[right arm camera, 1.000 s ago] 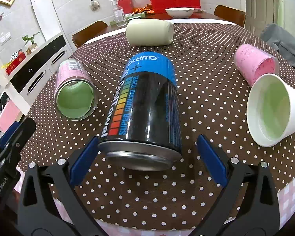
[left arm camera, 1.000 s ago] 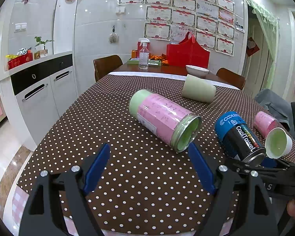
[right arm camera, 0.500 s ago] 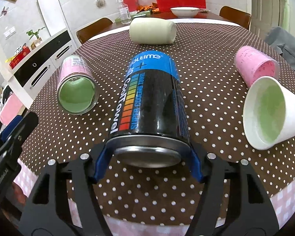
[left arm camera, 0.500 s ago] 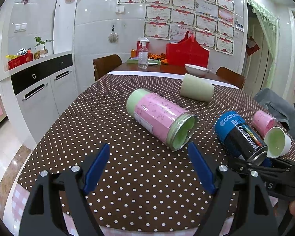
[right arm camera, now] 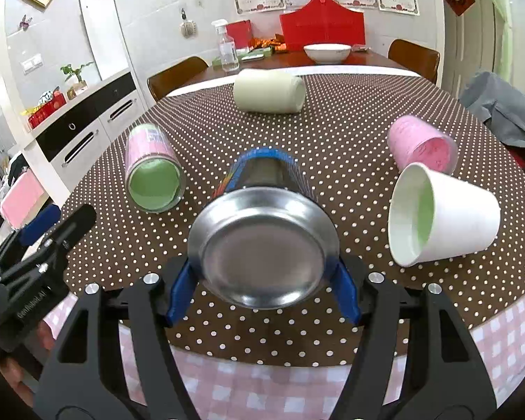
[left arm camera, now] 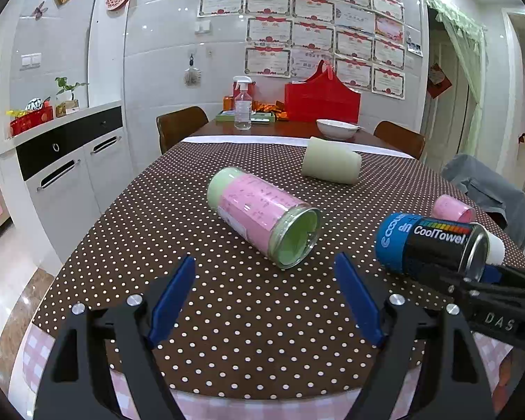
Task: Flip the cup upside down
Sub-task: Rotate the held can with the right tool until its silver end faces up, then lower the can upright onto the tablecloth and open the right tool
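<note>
My right gripper [right arm camera: 264, 292] pinches the CoolTowel can [right arm camera: 262, 241] at its metal end, one blue pad on each side of the rim, and the can points away from me, lifted a little off the polka-dot tablecloth [right arm camera: 350, 129]. In the left view the same can [left arm camera: 432, 241] hangs in the air, tilted, with its blue part forward. I judge that the can is stiff and smooth, so the pads may slip on the glossy wall; it looks light, but I cannot tell if something is inside. A hold nearer the middle of the body seems safer to me than this hold at the rim, because turning it over puts the long part far from the fingers.

My left gripper [left arm camera: 266, 297] is spread wide and holds nothing; it hovers low over the table edge, facing the pink-labelled jar [left arm camera: 262, 217] that lies on its side.

Around the can lie a white foam cup [right arm camera: 444, 220] and a pink cup [right arm camera: 421, 145], touching each other on my right, and a cream cylinder [right arm camera: 269, 92] further back. The foam cup is soft and I think it crushes easily.
</note>
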Demonstrator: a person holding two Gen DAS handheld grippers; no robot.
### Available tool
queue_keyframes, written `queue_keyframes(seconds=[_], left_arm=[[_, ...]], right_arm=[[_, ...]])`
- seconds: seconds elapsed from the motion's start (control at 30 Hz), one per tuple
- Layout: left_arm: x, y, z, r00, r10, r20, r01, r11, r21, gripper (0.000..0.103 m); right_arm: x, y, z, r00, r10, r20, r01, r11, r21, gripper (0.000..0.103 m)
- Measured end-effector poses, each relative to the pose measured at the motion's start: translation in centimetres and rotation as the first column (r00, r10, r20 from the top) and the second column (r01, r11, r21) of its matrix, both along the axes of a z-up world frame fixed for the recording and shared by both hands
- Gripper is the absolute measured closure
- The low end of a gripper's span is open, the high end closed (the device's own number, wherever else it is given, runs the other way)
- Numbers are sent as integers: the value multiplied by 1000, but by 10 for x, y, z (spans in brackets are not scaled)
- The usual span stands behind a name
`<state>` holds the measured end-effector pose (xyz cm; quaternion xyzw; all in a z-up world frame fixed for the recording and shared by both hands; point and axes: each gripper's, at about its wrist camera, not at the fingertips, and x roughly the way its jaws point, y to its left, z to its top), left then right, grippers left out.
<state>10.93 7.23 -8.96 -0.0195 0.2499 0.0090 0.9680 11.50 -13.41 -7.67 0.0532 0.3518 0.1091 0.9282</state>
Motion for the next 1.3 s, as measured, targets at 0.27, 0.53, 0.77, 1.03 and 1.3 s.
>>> queue_keyframes(seconds=[0.27, 0.53, 0.77, 1.03, 1.3], left_arm=[[5, -5, -1, 1000, -8, -9, 8, 1000, 3, 22], [20, -2, -3, 999, -15, -28, 15, 1000, -19, 22], [30, 3, -1, 999, -19, -32, 17, 999, -39, 22], [41, 2, 2, 999, -29, -37, 27, 998, -49, 22], [46, 1, 2, 998, -34, -47, 31, 997, -65, 22]], right_arm=[[10, 0, 6, 1000, 5, 21, -5, 1000, 6, 38], [21, 3, 11, 999, 6, 40, -7, 1000, 15, 38], [33, 6, 15, 999, 12, 46, -13, 1000, 18, 37], [41, 11, 15, 998, 22, 55, -23, 999, 26, 37], [44, 12, 15, 998, 32, 60, -34, 999, 38, 37]])
